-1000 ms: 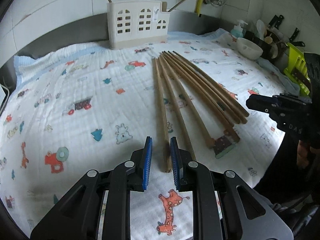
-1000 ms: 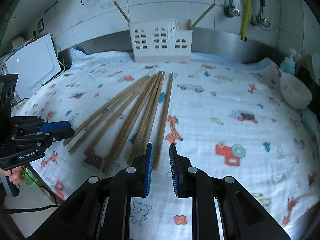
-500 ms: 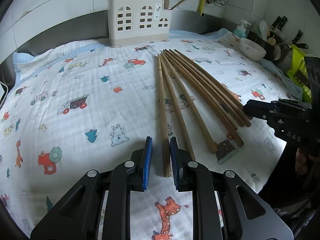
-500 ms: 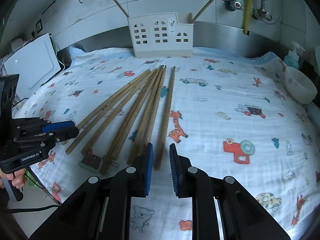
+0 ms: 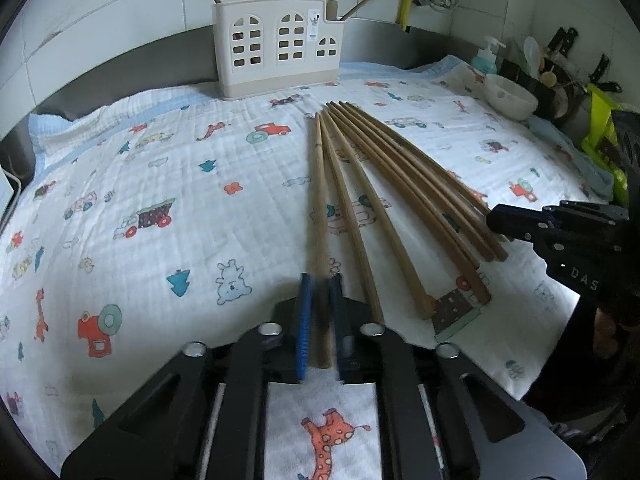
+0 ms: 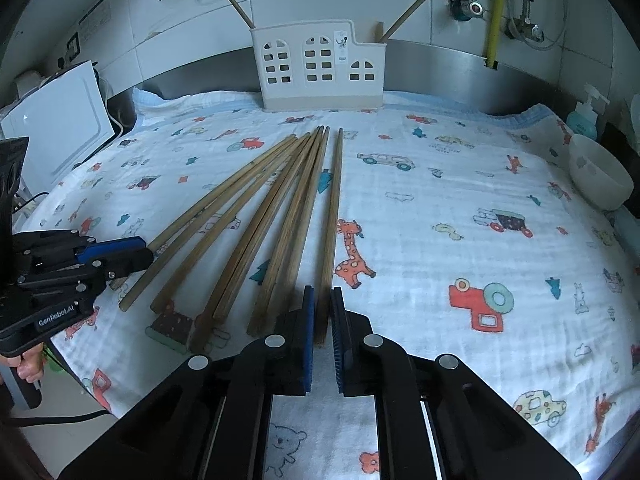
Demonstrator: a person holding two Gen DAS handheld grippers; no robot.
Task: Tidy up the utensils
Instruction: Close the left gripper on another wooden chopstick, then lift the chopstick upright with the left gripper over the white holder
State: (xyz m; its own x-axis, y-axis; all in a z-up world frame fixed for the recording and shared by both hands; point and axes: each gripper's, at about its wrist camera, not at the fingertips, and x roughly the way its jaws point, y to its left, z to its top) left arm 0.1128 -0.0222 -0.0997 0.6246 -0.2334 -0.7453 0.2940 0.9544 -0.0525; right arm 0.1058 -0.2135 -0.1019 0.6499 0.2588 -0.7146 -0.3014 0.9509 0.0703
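Note:
Several long wooden chopsticks (image 5: 384,184) lie fanned on a cartoon-print cloth (image 5: 160,184); they also show in the right wrist view (image 6: 280,200). A white house-shaped utensil holder (image 5: 278,46) stands at the back with two chopsticks in it, and shows in the right wrist view (image 6: 320,68). My left gripper (image 5: 319,292) straddles the near end of the leftmost chopstick (image 5: 320,220), its jaws narrowly apart around it. My right gripper (image 6: 321,300) straddles the near end of the rightmost chopstick (image 6: 334,208), jaws narrowly apart.
A white bowl (image 6: 600,176) and a soap bottle (image 6: 586,118) stand at the right edge. A white board (image 6: 56,128) leans at the left. Knives and a green rack (image 5: 600,128) sit at the far right. The cloth's front edge drops off the counter.
Both grippers have moved forward so each chopstick's near end now lies between the jaws. The left jaws have narrowed around their chopstick.

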